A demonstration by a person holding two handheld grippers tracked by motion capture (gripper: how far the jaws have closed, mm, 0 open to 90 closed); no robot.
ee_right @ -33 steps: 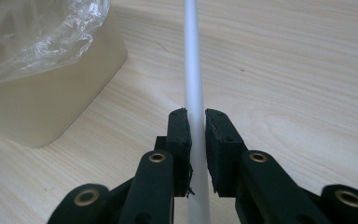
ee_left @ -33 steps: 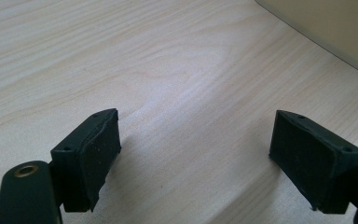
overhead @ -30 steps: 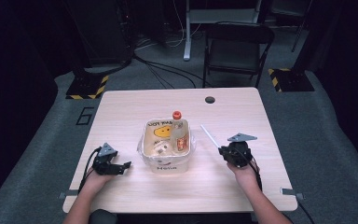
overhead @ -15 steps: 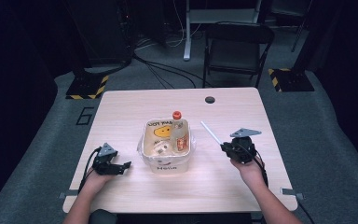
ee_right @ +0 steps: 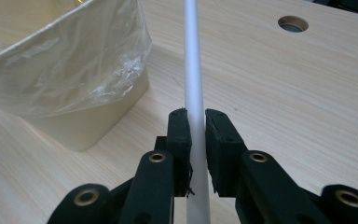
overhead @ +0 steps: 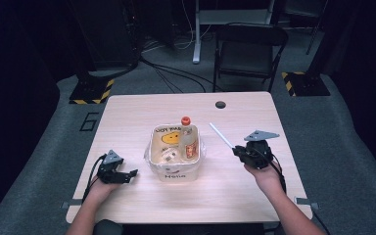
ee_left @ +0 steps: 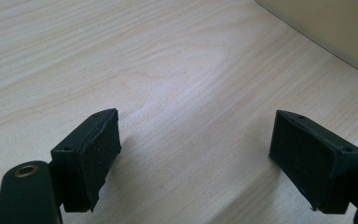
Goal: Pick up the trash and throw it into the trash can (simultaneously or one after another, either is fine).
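My right gripper [overhead: 238,151] [ee_right: 196,126] is shut on a thin white tube [overhead: 221,134] [ee_right: 192,70], which sticks out ahead of the jaws, lifted off the table and pointing up-left toward the bin. A cream bin [overhead: 175,156] [ee_right: 56,70] with a clear plastic liner stands at the table's middle. In it a bottle [overhead: 188,139] with an orange cap leans against the right wall. My left gripper [overhead: 129,175] [ee_left: 196,149] rests on the table left of the bin, jaws wide open with bare wood between them.
The light wooden table [overhead: 225,196] has a round cable hole [overhead: 220,104] [ee_right: 292,23] near its far edge. A black folding chair [overhead: 247,49] stands beyond the table. The bin's corner [ee_left: 335,28] lies ahead of the left gripper, to its right.
My right gripper has risen with the white tube, lifting it off the table. The left gripper has stayed in place.
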